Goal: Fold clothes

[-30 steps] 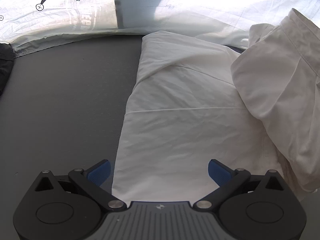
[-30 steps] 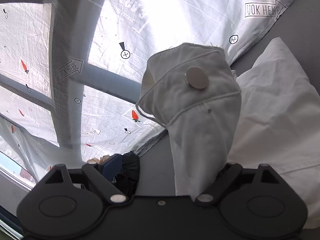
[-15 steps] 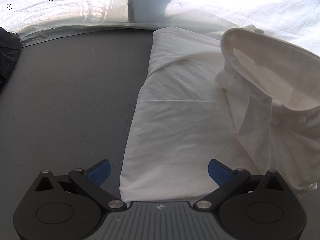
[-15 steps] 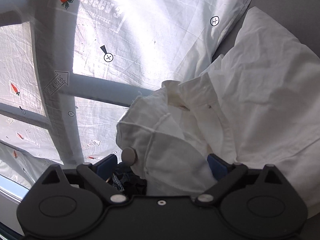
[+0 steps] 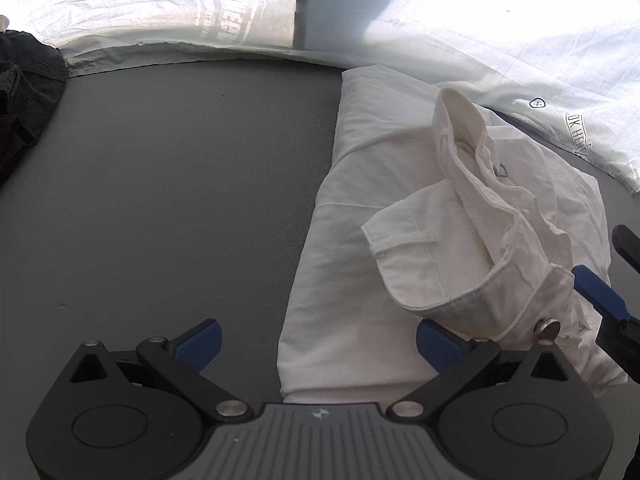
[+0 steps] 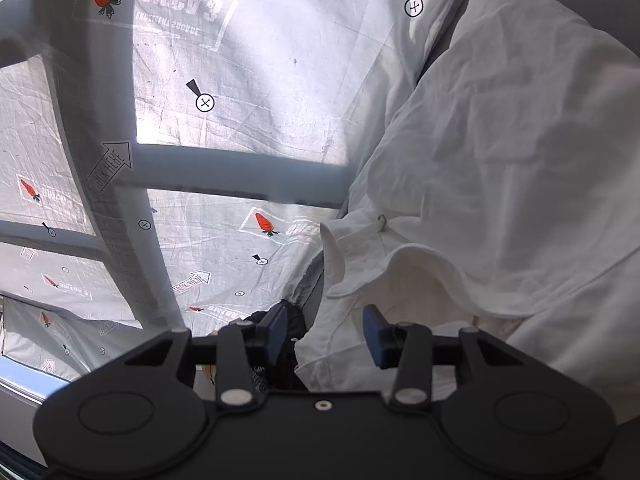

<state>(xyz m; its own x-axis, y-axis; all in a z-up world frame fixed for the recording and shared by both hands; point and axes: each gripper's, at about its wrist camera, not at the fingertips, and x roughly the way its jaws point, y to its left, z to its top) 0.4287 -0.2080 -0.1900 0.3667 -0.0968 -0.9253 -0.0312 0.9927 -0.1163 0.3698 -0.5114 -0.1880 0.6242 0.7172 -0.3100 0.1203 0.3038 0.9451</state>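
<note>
1. At the far left edge of the left wrist view a dark garment [image 5: 20,92] lies bunched on the grey table [image 5: 168,184], partly overlapped by the hem of the printed white sheet [image 5: 224,20] that hangs behind the table, with carrots, crossed circles and arrows on it.
2. The left gripper [image 5: 318,342] hovers over the near edge of the table with its jaws spread wide; its left blue pad [image 5: 200,342] is over bare grey surface and its right pad [image 5: 438,346] is over cloth. Nothing is gripped between them.
3. The white trousers [image 5: 372,216] lie on the right half of the table as a long folded strip running away from the camera.
4. Their waistband [image 5: 492,248] end is doubled back on top of the strip, loosely heaped, with a pocket flap showing and a metal button [image 5: 549,327] at its near corner.
5. At the right edge of that view the right gripper's blue finger [image 5: 600,300] sits just beside the button.
6. In the right wrist view the right gripper [image 6: 324,336] points across the heap towards the sheet. Its jaws have just been closing and now stand about half open; the waistband's edge lies between the pads, but whether they press on it I cannot tell.
</note>
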